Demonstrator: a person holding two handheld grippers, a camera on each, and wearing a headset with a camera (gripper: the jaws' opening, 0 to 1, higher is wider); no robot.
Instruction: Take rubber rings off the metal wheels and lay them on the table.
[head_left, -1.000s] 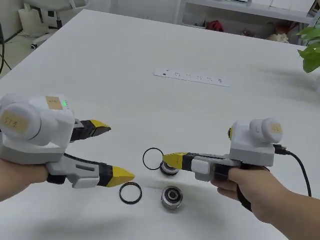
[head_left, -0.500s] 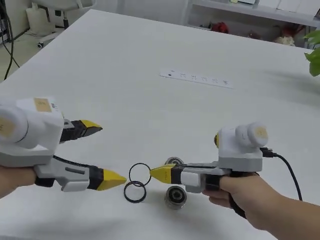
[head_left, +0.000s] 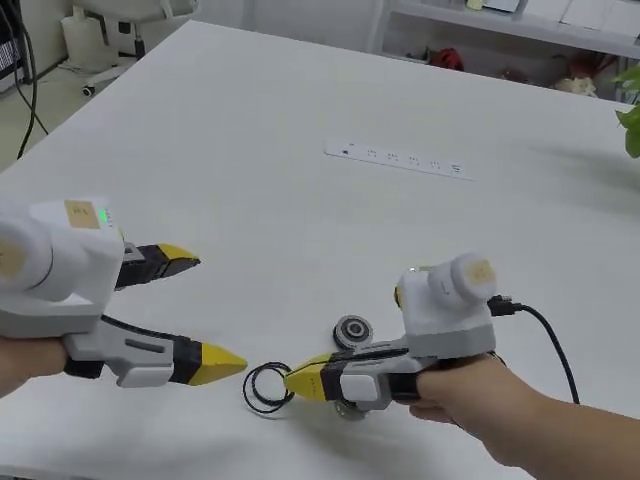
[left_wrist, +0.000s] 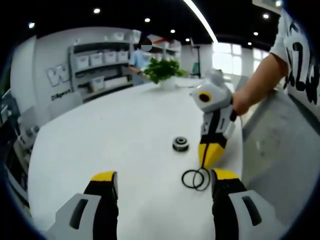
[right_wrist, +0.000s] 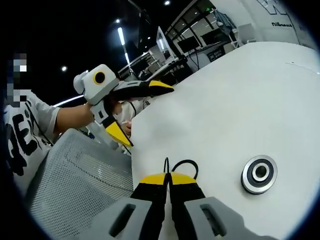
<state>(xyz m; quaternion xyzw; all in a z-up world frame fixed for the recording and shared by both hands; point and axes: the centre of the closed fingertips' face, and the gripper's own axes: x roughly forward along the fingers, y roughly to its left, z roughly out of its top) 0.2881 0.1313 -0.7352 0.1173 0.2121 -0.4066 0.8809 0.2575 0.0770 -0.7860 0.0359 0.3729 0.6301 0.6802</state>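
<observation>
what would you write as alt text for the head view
The right gripper, jaws shut, pinches one of two overlapping black rubber rings low on a white table. The left gripper hangs open at the left, and a metal wheel lies flat on the table just beyond the right gripper.

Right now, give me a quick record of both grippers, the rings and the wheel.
rubber rings: two, overlapping, at the tip of the right gripper
right gripper: fingers shut on one of the rubber rings, low over the table
left gripper: open, holding nothing, just left of the rings
wheel: lying flat on the table, apart from the rings
</observation>
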